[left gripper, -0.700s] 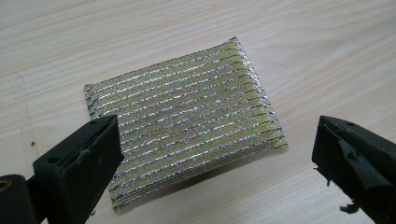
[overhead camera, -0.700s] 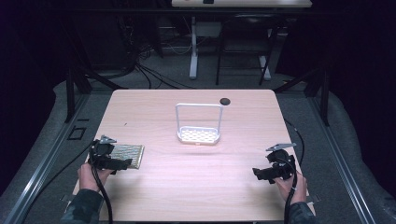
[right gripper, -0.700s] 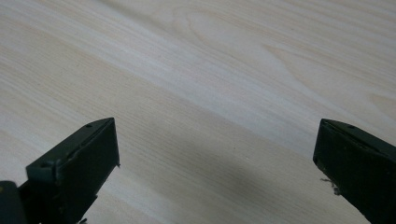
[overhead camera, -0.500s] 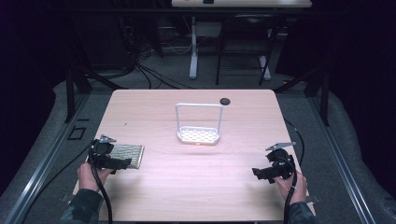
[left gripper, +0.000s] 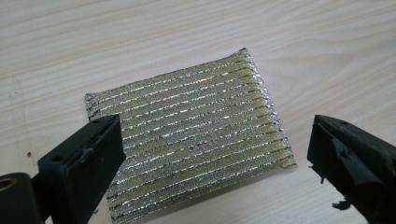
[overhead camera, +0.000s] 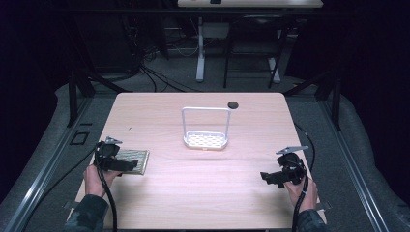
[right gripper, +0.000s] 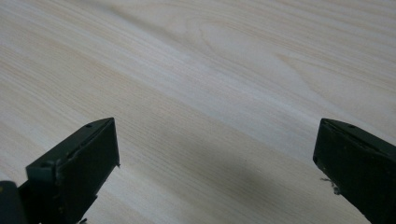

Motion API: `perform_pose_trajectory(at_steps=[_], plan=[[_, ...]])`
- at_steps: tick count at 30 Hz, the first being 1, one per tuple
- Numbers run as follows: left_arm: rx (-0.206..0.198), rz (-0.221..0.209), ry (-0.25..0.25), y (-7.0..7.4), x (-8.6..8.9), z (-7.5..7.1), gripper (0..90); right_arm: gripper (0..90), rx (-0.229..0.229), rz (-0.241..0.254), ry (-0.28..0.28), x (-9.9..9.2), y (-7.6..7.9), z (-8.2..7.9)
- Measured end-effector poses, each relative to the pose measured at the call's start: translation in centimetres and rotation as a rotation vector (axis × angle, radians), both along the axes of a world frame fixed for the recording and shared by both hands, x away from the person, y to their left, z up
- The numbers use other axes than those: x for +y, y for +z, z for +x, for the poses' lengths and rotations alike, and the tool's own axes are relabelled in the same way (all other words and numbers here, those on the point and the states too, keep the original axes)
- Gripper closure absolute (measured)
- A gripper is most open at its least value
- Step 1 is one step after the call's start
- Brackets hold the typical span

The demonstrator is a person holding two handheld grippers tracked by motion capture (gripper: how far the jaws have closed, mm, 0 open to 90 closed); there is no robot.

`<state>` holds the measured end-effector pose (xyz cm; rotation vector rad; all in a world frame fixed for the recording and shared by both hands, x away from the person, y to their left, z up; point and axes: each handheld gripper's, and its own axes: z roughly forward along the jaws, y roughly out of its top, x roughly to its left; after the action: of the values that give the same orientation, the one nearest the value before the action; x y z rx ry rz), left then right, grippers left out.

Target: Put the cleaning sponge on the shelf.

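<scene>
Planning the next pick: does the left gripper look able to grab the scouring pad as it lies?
Probably yes. The left gripper is open, its jaws flanking the scouring pad, which lies flat on the table with nothing between.

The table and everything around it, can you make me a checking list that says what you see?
Surface: light wooden table, bare in the middle and near edge.
Job's things: shiny striped scouring pad lying flat near the left edge; white wire rack with a perforated base and a tall handle, standing upright mid-table.
Clutter: small dark round thing near the far edge.
Grippers: left gripper open, jaws either side of the pad, not closed on it; right gripper open over bare wood.
Cables: one black cable trails from each gripper.
Surroundings: dark room, grey floor, desk legs and loose wires behind.
</scene>
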<state>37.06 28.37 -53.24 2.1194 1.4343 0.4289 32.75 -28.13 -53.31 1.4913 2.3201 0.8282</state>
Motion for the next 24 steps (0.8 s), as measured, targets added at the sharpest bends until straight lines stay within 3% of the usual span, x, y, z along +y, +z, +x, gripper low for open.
perform_pose_trajectory(at_steps=[6, 12, 14, 19, 24], plan=[[0.04, -0.02, 0.018, -0.9, 0.3, 0.9, 16.7, 0.0, 0.028, -0.002, 0.023, 0.6, -0.2, 0.3], [0.073, -0.015, 0.079, -1.8, 1.2, 1.9, 35.4, 0.0, 0.023, 0.003, 0.041, 0.7, 0.0, 0.2], [0.066, -0.033, 0.1, -1.9, 1.6, 2.0, 40.7, 0.0, 0.022, 0.01, 0.036, 0.7, 0.2, 0.2], [0.058, -0.006, 0.102, -2.1, 1.9, 2.0, 59.1, 0.6, 0.039, 0.003, 0.041, 0.7, -0.1, 0.3], [0.043, 0.022, 0.114, -2.2, 1.7, 1.8, 67.2, 1.1, 0.05, 0.006, 0.043, 0.7, -0.2, 0.2]])
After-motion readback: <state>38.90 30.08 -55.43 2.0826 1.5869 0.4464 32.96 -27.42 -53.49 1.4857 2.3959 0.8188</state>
